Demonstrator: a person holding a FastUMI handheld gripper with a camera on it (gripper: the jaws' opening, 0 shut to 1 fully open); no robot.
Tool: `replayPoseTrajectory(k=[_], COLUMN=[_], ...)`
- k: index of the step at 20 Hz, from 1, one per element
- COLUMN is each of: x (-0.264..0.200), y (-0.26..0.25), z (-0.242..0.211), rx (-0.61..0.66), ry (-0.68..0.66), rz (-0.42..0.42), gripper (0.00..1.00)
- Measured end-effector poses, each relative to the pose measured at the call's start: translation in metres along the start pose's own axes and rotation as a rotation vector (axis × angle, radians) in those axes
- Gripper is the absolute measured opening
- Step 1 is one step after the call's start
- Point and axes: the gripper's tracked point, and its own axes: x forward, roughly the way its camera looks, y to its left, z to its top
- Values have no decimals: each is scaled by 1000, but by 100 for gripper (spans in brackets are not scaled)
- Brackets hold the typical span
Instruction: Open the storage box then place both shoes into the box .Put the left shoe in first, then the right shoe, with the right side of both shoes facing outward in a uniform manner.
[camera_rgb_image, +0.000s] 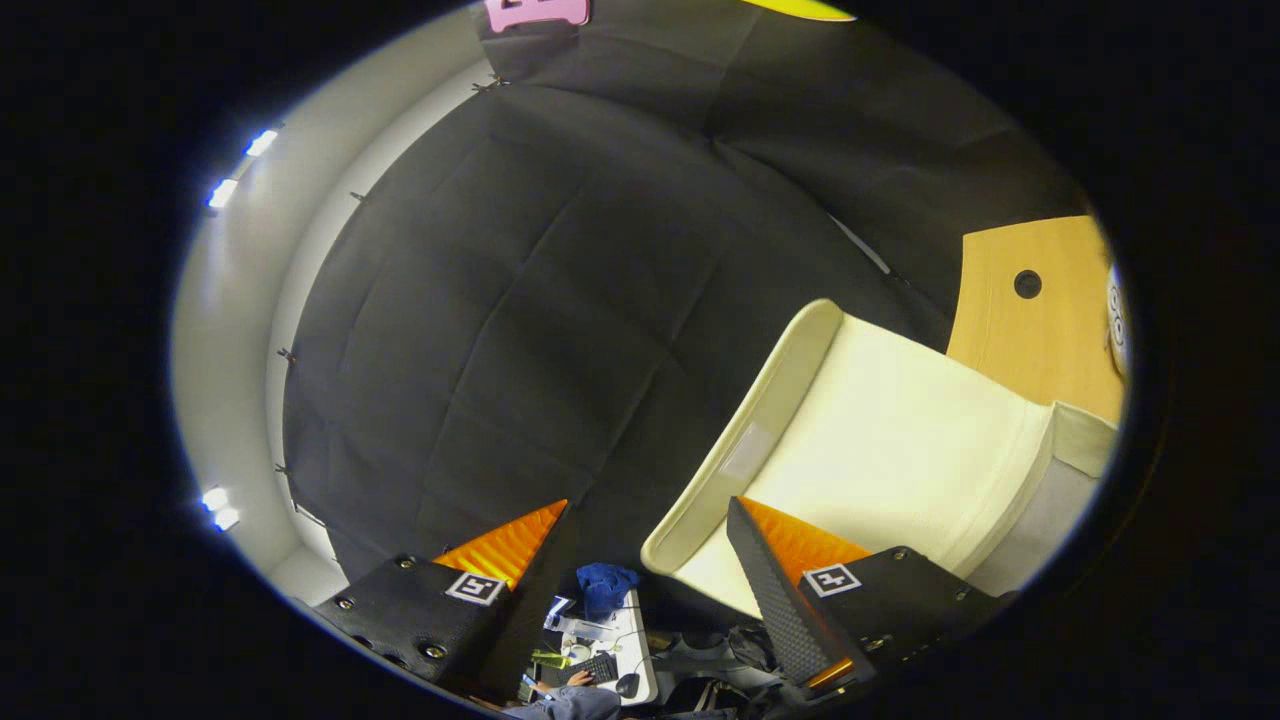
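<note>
Jaws apart, w/ box lid (880, 440) probably raised ahead.

Mounted on gripper (650, 520), looking forward along its parted fingers, tilted steeply. Very near cream plastic storage-box lid (880, 440) by one finger; black cloth wall (520, 300) far beyond.

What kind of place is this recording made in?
Probably an indoor recording booth inside a workroom: black cloth wall, wooden table carrying a cream storage box, and a desk with a keyboard beyond the open hand-held gripper.
</note>
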Motion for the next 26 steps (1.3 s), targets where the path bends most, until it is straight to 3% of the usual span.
replayPoseTrajectory(k=[5,12,20,26], x=[-11,-96,-208,-291], y=[-3,-22,-75,-139], z=[2,21,18,-15], rx=[21,43,-36,-13], ry=[-15,-149,-263,-292], rz=[-7,-83,-295,-519], gripper=[93,92,93,93])
